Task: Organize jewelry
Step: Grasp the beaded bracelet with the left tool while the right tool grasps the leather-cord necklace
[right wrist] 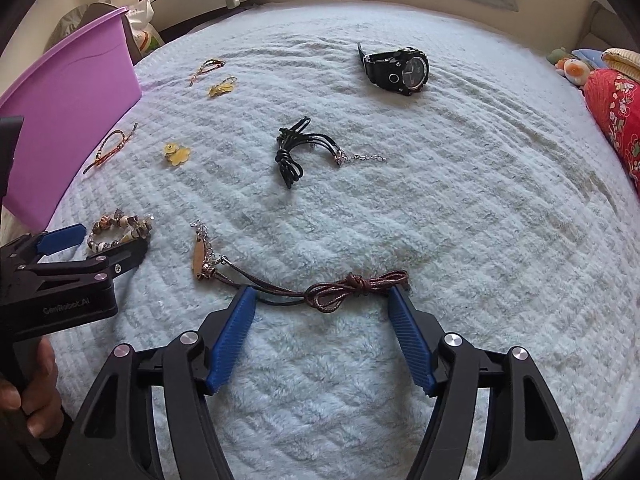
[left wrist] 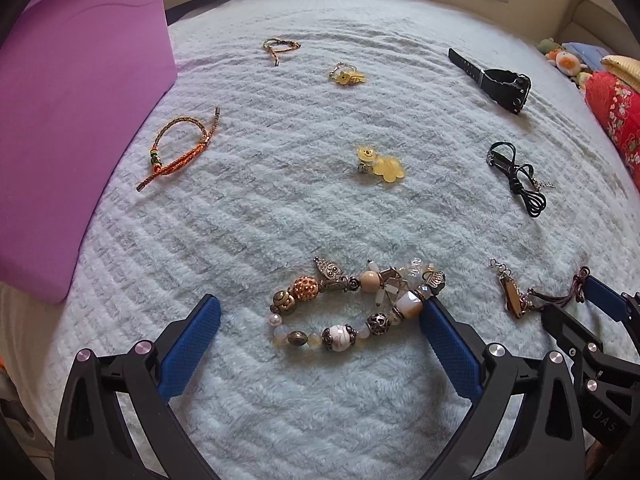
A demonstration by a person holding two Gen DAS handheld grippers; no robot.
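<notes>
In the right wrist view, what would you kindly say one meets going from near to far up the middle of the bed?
Brown cord bracelet → black cord bracelet → black watch.
</notes>
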